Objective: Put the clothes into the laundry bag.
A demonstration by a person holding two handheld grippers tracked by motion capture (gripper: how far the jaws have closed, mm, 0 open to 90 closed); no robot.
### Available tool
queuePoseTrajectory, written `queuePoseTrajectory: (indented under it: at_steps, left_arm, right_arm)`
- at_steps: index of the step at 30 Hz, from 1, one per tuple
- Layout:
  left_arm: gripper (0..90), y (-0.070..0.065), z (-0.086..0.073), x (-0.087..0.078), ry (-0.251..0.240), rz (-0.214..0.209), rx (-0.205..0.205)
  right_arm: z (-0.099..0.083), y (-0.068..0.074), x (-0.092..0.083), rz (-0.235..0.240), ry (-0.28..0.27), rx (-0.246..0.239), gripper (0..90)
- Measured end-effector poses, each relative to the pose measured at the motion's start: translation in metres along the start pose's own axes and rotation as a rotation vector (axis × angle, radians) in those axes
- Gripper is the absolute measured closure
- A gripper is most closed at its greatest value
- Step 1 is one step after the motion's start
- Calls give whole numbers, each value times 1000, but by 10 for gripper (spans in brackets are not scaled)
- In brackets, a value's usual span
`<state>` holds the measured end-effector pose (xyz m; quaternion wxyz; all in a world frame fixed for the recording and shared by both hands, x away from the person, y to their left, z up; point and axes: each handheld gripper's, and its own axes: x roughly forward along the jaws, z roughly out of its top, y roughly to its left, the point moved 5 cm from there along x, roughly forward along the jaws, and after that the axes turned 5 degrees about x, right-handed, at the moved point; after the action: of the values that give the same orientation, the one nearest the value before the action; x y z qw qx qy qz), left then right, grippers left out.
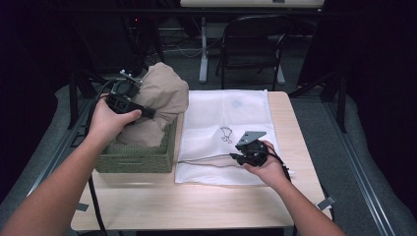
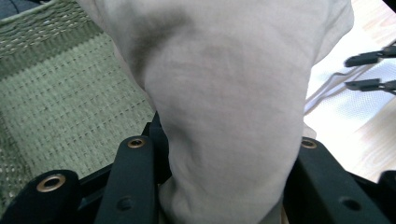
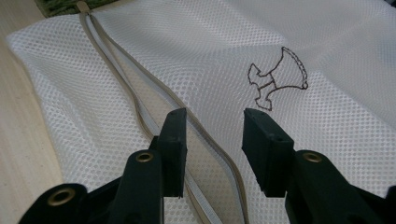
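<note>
One bundle of beige cloth (image 1: 160, 101) bulges up out of a green woven basket (image 1: 135, 160) at the left of the worktop (image 1: 196, 204), and the left gripper (image 1: 129, 93) has it: in the left gripper view the cloth (image 2: 224, 93) is bunched thick between the two black fingers (image 2: 133, 177), which pinch it from both sides above the basket's weave (image 2: 60, 102). Just to the right of the basket, touching or nearly touching its side, a white mesh laundry bag (image 1: 226, 128) lies flat on the worktop, with a small dark outline drawing (image 1: 226, 134) near its middle and a zipper (image 1: 201, 160) running along its near edge. The right gripper (image 1: 241, 153) hovers low over that near part of the bag, pointing left towards the basket. In the right gripper view its fingers (image 3: 173, 149) stand spread apart with nothing clamped between them; the mesh (image 3: 196, 51) and the slightly parted zipper (image 3: 140, 112) lie beneath them, and the drawing (image 3: 278, 79) sits just beyond the fingertips. Whether the tips touch the mesh cannot be told. Behind the worktop stands a dark folding chair (image 1: 251, 44).
</note>
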<state>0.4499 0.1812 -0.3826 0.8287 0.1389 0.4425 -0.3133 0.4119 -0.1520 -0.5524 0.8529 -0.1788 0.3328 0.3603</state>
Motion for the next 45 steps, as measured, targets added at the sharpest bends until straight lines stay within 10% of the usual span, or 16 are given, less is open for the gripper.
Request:
queuePoseTrajectory:
  at_steps: [19, 45]
  left_arm:
    - [607, -23, -2, 8, 16, -34, 64]
    - [607, -24, -5, 6, 14, -35, 65]
  right_arm:
    - [-8, 2, 27, -2, 89, -43, 567]
    - [-11, 3, 35, 13, 120, -80, 862]
